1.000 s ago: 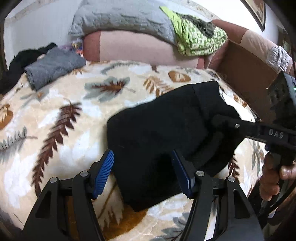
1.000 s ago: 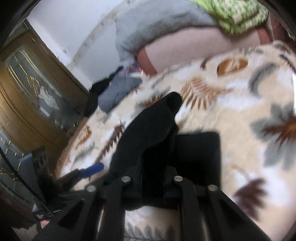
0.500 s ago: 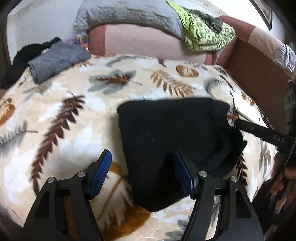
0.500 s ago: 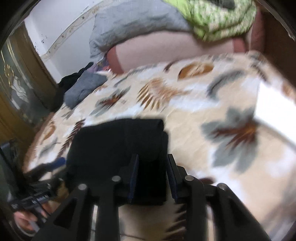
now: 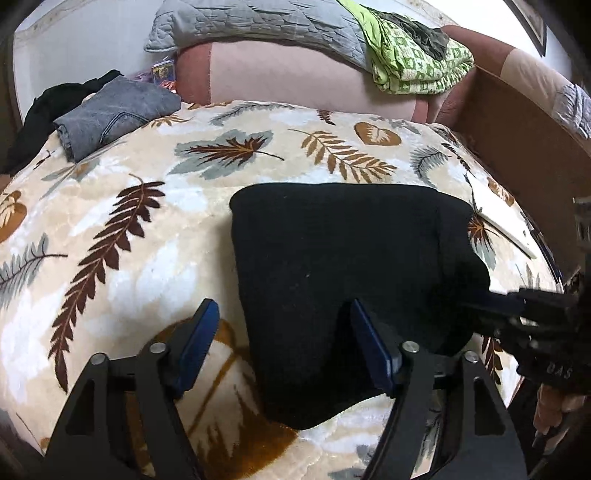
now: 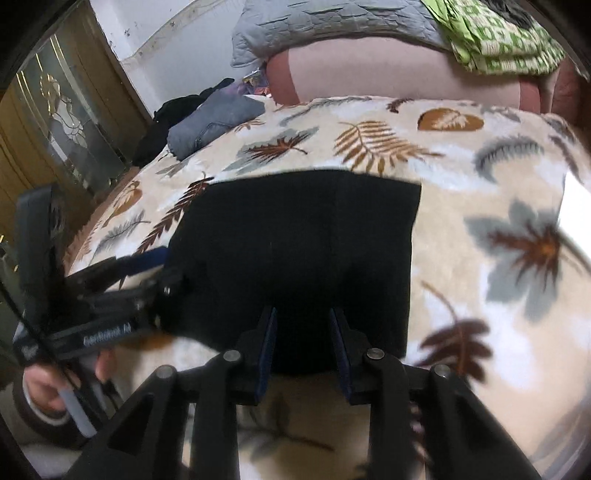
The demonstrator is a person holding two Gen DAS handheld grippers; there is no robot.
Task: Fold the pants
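Leaf-patterned bedding covers the bed (image 5: pixel 110 229), a cream blanket printed with brown, grey and ochre fronds, and everything rests on it. Nearest in the left wrist view, the left tongs (image 5: pixel 280 343) stand wide apart, their blue-padded fingers (image 5: pixel 197 341) straddling the near left corner of the black pants (image 5: pixel 332 258); one finger sits over bare blanket, the other over the dark cloth, and nothing is clamped between them. The pants lie folded into a compact, roughly rectangular bundle in the middle of the bed, flat against the blanket, with a rounded bulge at the near right corner. At that corner the right tongs (image 5: pixel 476 306) reach in from the right edge of the view, tips touching the cloth. In the right wrist view the right tongs (image 6: pixel 303 350) show a clear gap between their fingers, which sit at the near edge of the bundle without pinching it. The left tongs (image 6: pixel 147 262) appear there at the left, blurred, against the bundle's left edge.

Farther back, near the bed's far left corner, folded grey jeans (image 5: pixel 110 114) lie beside a dark garment (image 5: pixel 48 107). Beyond them a pink bolster (image 5: pixel 295 77) runs along the head of the bed, with a grey quilt (image 5: pixel 258 22) and a green patterned cloth (image 5: pixel 417 62) draped on top.
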